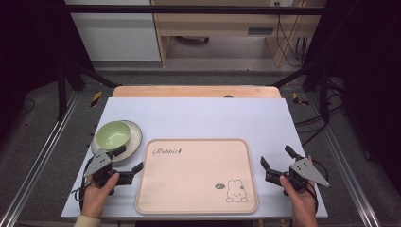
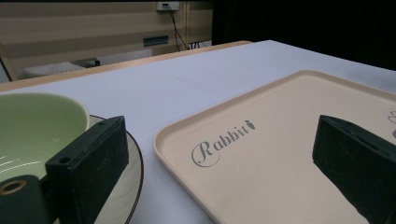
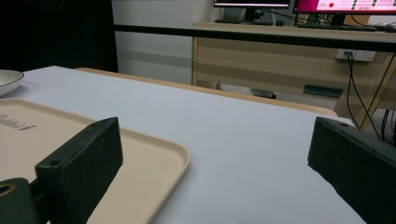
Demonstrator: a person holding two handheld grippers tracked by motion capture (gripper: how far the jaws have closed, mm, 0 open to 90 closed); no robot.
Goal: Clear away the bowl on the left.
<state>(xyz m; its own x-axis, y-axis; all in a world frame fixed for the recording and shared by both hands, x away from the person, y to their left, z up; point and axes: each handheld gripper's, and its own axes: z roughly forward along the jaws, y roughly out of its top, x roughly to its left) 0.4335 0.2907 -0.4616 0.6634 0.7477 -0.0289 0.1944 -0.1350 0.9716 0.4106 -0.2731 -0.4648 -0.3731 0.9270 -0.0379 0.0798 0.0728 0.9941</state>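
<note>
Since the green bowl (image 1: 113, 134) on its plate (image 1: 135, 140) sits just beyond the left gripper (image 1: 126, 160), jaws held wide and empty, it's reached easiest from there.

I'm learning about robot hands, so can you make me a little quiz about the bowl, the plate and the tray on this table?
1. True or false: the green bowl sits on the plate.
2. What is drawn in the near right corner of the tray? A) a cat B) a rabbit C) a fish
3. Fill in: the left gripper has its jaws ____, with nothing between them.

Key
1. True: the bowl rests on the plate, left of the tray.
2. B, a rabbit; the word Rabbit is also written at the far left corner.
3. Open. The right gripper is open too, beside the tray's right edge.
</note>
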